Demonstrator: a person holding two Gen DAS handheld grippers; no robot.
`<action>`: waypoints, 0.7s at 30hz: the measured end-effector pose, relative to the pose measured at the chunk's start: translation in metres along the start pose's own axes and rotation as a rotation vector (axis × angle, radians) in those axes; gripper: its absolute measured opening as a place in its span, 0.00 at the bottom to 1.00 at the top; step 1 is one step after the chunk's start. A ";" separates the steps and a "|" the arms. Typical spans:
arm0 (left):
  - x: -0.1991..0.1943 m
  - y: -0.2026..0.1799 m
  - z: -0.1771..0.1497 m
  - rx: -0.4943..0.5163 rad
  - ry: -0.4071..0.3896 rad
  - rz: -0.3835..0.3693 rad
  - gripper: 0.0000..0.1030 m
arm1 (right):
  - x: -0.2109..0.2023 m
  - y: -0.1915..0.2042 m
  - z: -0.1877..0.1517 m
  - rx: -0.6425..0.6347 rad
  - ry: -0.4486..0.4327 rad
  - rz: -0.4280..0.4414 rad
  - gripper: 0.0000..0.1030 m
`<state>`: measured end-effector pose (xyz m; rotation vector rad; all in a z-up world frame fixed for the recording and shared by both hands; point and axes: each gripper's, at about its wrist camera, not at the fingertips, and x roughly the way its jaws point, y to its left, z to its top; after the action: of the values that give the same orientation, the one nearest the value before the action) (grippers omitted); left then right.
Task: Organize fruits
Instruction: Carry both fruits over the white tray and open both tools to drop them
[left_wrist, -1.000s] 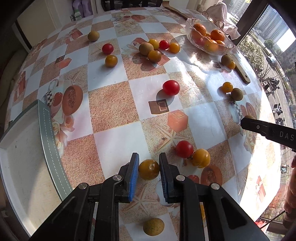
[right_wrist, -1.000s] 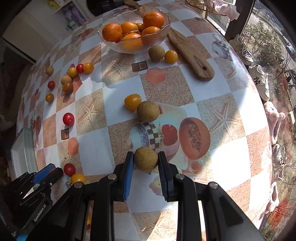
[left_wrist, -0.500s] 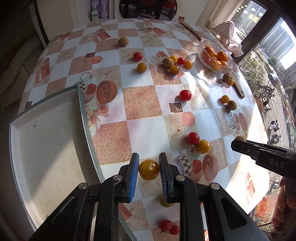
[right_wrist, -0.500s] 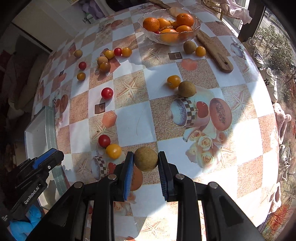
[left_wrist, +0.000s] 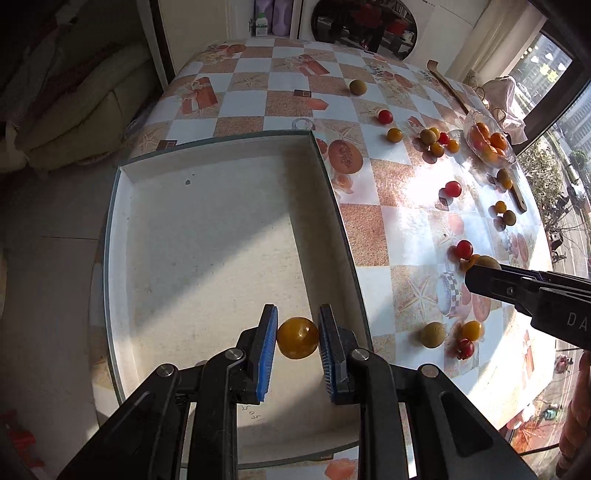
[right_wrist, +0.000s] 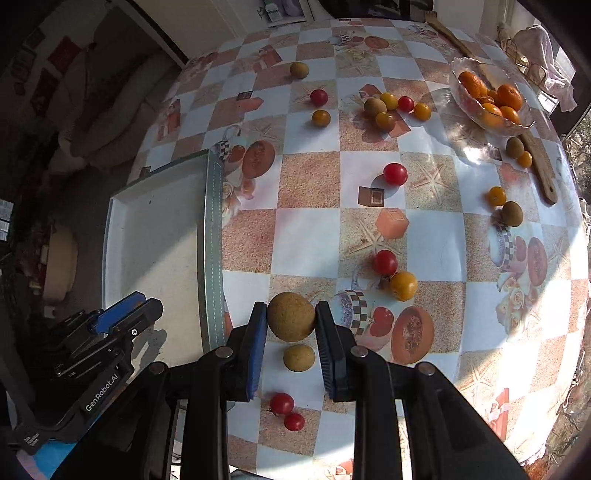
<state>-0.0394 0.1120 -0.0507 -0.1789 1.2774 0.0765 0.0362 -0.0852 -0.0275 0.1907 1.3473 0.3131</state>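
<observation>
While the left gripper (left_wrist: 297, 338) hangs above the white tray (left_wrist: 207, 236), its blue pads are pinched onto a yellow tomato (left_wrist: 297, 337), held over the tray's near right corner. The tomato is close to round, so no long axis reads and no stem end shows. The tray's long side runs away from the camera, its right wall along the checked tablecloth (left_wrist: 373, 229).

Over in the right wrist view, the right gripper (right_wrist: 291, 320) is clamped on a brown round fruit (right_wrist: 291, 316), carried above the cloth just right of the tray's rim (right_wrist: 213, 236). It too is round, with no heading to call. Beneath it lies a second brown fruit (right_wrist: 299, 357), and nearer the camera two small red tomatoes (right_wrist: 287, 410) touch.

Only the left view takes in the whole tray floor. Only the right view looks down into the glass bowl (right_wrist: 491, 96), showing the oranges clearly.
</observation>
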 end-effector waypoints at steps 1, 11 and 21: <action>0.000 0.007 -0.003 -0.008 0.000 0.010 0.23 | 0.003 0.010 -0.001 -0.014 0.007 0.009 0.28; 0.016 0.063 -0.036 -0.103 0.044 0.083 0.23 | 0.038 0.076 -0.009 -0.091 0.105 0.102 0.28; 0.032 0.074 -0.047 -0.097 0.063 0.118 0.24 | 0.089 0.111 -0.020 -0.177 0.211 0.061 0.28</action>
<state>-0.0865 0.1748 -0.1008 -0.1904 1.3479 0.2360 0.0215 0.0485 -0.0795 0.0514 1.5152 0.5130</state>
